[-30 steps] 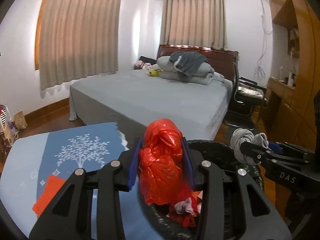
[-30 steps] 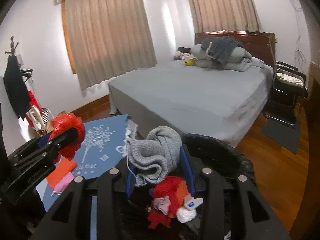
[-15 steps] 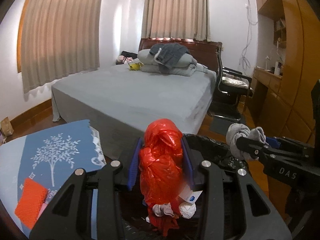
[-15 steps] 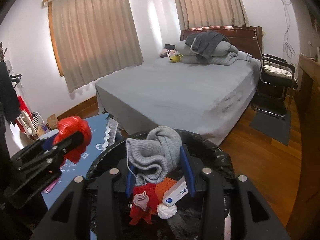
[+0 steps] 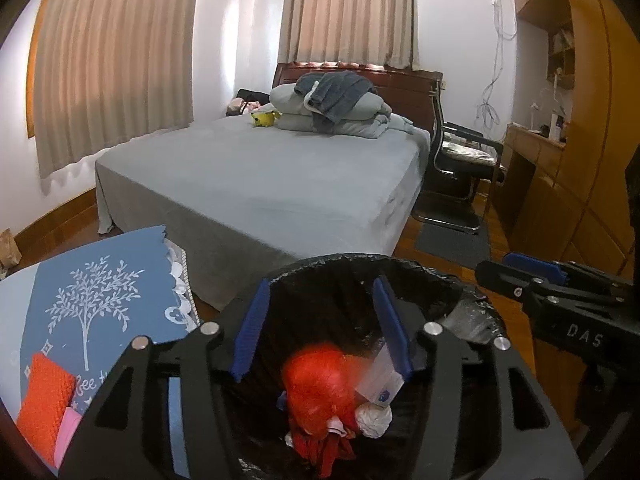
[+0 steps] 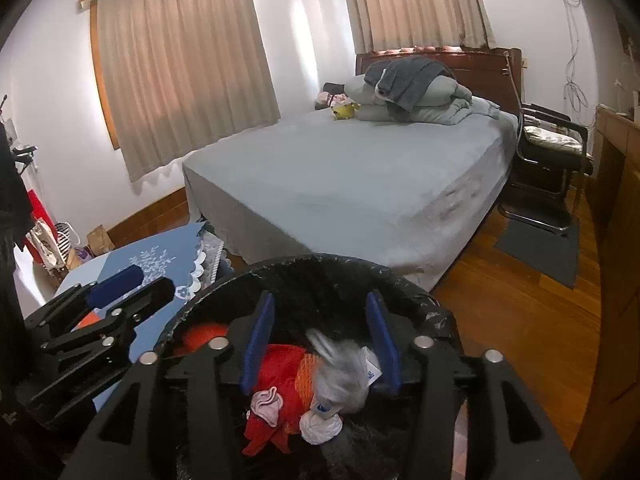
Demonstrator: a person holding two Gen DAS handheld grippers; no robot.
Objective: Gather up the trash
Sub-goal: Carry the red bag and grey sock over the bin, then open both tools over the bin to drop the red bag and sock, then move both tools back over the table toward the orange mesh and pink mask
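Note:
A black-lined trash bin [image 5: 352, 264] [image 6: 320, 264] stands below both grippers. My left gripper [image 5: 322, 330] is open above it, and a red plastic bag [image 5: 320, 388] is blurred as it drops into the bin. My right gripper [image 6: 320, 334] is open above the bin, and a grey knit cloth [image 6: 340, 376] is blurred as it falls onto red rags [image 6: 280, 384], a pink scrap [image 6: 266, 402], white wads and a small white box [image 5: 380, 380]. Each gripper also shows in the other's view: the right [image 5: 532, 276] and the left [image 6: 120, 284].
A blue tablecloth with a white tree print [image 5: 100, 300] covers a table at the left, with an orange cloth [image 5: 44, 404] and a pink item [image 5: 66, 438] on it. A grey bed [image 5: 260, 176] lies behind the bin. A black chair [image 5: 460, 160] and wooden cabinets [image 5: 560, 184] stand at the right.
Both grippers have opened over the bin. The red bag has dropped from the left gripper and the grey cloth from the right gripper into the bin.

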